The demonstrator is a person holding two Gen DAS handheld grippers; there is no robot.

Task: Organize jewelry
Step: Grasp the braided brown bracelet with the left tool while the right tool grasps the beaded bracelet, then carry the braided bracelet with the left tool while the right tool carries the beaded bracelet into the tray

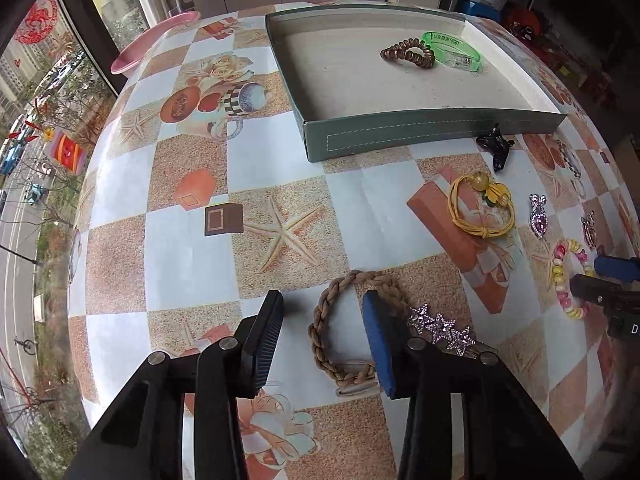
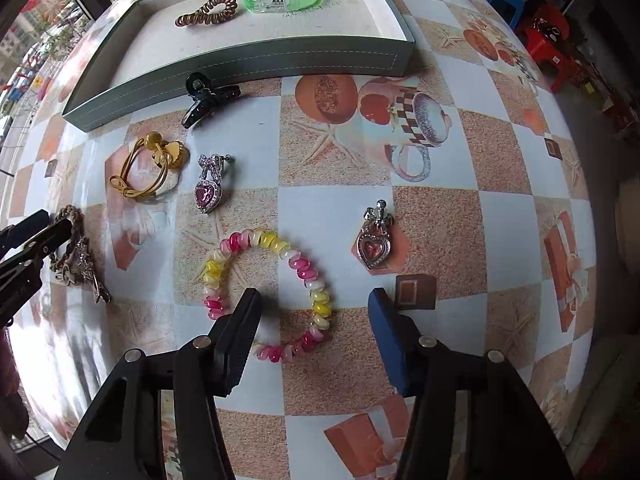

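My left gripper (image 1: 322,312) is open, its fingers straddling the left side of a brown braided bracelet (image 1: 340,320) on the table; a star hair clip (image 1: 442,328) lies just right of it. My right gripper (image 2: 314,308) is open over the right part of a pink-and-yellow coil bracelet (image 2: 272,292). A green-sided tray (image 1: 400,136) at the back holds a brown coil hair tie (image 1: 408,54) and a green bangle (image 1: 454,50). Loose on the table are a black claw clip (image 2: 208,98), a yellow hair tie (image 2: 148,172), and two heart pendants (image 2: 208,192) (image 2: 374,244).
The round table (image 1: 180,248) has a patterned checkered cloth. A pink dish (image 1: 148,40) sits at its far left edge by the window. Red and blue stools (image 2: 548,36) stand beyond the table on the right.
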